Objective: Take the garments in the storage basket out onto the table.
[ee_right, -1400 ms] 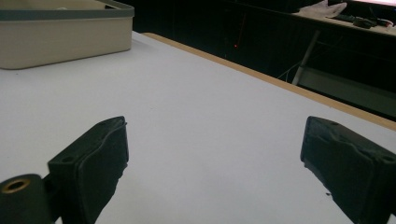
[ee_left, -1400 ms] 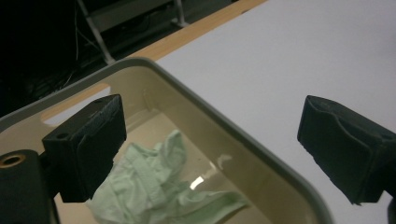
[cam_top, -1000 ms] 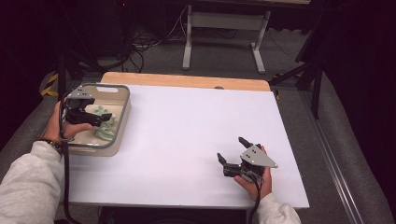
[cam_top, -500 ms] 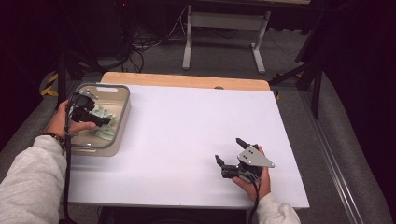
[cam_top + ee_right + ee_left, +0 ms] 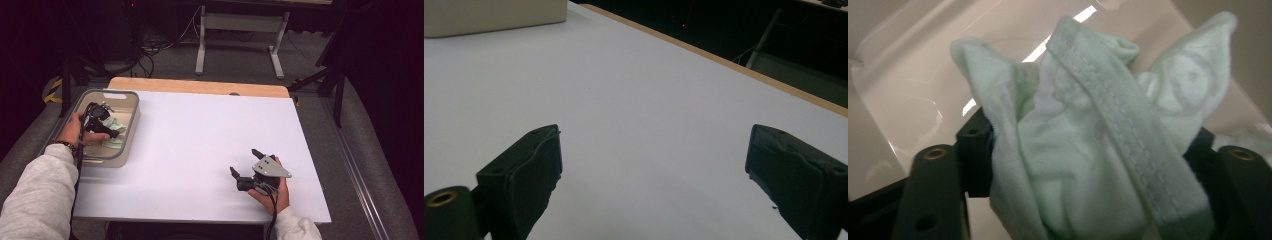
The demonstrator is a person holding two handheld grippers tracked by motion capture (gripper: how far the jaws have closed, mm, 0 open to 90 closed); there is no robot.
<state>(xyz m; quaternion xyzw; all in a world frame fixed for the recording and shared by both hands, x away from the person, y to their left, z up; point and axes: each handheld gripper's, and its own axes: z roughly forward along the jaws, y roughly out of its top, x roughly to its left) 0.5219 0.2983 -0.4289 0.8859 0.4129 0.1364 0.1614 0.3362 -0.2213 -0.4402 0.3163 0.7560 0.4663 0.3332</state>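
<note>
A pale green cloth (image 5: 1088, 150) sits bunched between the jaws of the left tongs (image 5: 102, 125), inside the clear bin (image 5: 125, 131); those jaws have just been closing and now pinch it. Since the earlier frame these tongs have dipped lower into the bin. The right tongs (image 5: 654, 175) gape wide, well apart from the bin, on the white surface (image 5: 200, 135).
</note>
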